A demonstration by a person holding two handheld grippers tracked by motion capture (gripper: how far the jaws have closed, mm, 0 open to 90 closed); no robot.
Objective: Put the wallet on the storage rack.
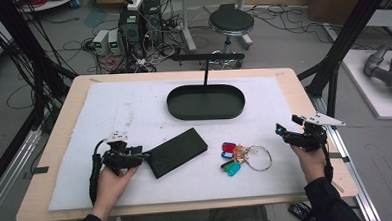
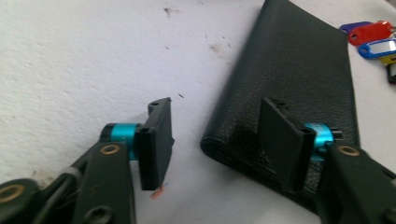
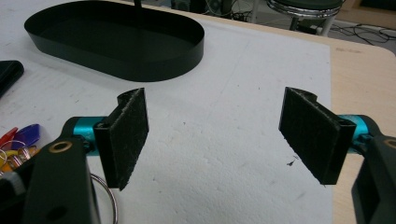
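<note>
A black leather wallet (image 1: 178, 151) (image 2: 289, 74) lies flat on the white mat, left of centre. My left gripper (image 1: 143, 155) (image 2: 219, 140) is at its near-left corner, jaws open: one pad stands over the wallet, the other on the bare mat beside it, with a gap between them. A bunch of keys with coloured tags (image 1: 238, 157) (image 2: 371, 39) (image 3: 18, 140) and a metal ring lies right of the wallet. My right gripper (image 1: 285, 131) (image 3: 217, 140) hovers open at the table's right side, nothing between its pads.
A black oval tray (image 1: 206, 115) (image 3: 140, 65) sits at the back centre of the mat (image 1: 134, 108), with a black T-shaped stand (image 1: 206, 57) rising behind it. Beyond the table are a stool (image 1: 231, 21), boxes of electronics and cables on the floor.
</note>
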